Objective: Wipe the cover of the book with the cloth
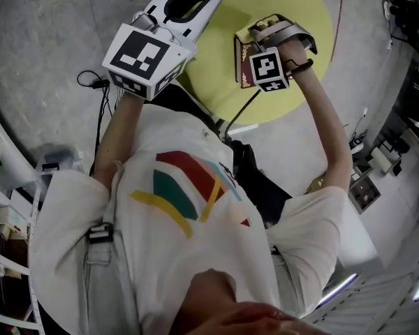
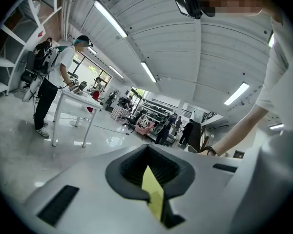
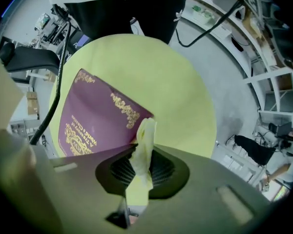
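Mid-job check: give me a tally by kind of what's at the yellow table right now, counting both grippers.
book: 1, maroon with gold print, lying on the table
cloth: 1, pale yellow, pinched in the right gripper
grippers: 2, the right gripper and the left gripper, which is shut
round yellow table: 1
Total: 5

Two claws were in use: the left claw (image 2: 149,172) and the right claw (image 3: 142,167). There was one book (image 3: 95,121), one pale cloth (image 3: 145,138) and one round yellow tabletop (image 3: 185,91). Two black cables showed: one cable (image 3: 58,87) and a second cable (image 3: 210,30). In the background there was one white table (image 2: 71,99) and one person (image 2: 53,77) beside it; the people farther off were too small to count. At least four ceiling light strips (image 2: 110,18) were visible.
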Action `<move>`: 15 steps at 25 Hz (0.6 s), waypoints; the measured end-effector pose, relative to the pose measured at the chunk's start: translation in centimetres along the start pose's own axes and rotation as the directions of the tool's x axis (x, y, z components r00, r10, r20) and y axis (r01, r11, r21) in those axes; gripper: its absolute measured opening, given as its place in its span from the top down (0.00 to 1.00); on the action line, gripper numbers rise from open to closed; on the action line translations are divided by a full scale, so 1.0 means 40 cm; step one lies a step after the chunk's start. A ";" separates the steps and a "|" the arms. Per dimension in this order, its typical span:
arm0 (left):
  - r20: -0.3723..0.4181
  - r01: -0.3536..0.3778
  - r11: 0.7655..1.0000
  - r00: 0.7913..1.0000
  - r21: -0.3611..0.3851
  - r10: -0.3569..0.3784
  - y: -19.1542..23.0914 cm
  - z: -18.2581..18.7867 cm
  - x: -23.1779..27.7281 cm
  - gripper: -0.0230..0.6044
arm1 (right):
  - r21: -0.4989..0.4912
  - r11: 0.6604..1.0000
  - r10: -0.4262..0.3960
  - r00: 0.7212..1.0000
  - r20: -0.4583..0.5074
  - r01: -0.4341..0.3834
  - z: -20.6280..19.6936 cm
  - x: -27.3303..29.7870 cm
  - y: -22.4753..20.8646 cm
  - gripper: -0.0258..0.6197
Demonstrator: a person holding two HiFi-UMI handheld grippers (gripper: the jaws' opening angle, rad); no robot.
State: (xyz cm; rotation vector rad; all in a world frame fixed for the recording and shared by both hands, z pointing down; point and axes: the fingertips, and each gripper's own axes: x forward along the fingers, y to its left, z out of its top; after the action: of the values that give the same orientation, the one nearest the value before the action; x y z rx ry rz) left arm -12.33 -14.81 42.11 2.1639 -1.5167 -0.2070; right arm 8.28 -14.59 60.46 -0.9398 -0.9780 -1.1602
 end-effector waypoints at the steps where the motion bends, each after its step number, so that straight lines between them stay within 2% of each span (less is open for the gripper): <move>1: -0.003 -0.001 1.000 1.000 -0.001 0.001 0.001 -0.006 0.003 0.94 | -0.013 1.000 0.003 1.000 -0.013 -0.004 -0.013 0.005 0.012 0.92; 6: -0.026 0.003 1.000 1.000 -0.006 -0.003 -0.012 -0.027 0.027 0.94 | -0.044 0.998 0.031 0.996 -0.080 -0.034 -0.110 0.025 0.080 0.92; 15: -0.060 0.045 0.999 0.997 0.014 -0.044 -0.086 -0.055 0.094 0.94 | -0.008 0.995 0.100 0.981 -0.167 -0.103 -0.261 0.090 0.223 0.92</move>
State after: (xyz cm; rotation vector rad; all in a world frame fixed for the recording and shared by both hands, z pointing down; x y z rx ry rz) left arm -7.16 -16.67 42.97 2.1976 -1.4424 -0.1448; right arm 18.77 -24.13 60.01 -0.8812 -0.7782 -1.1427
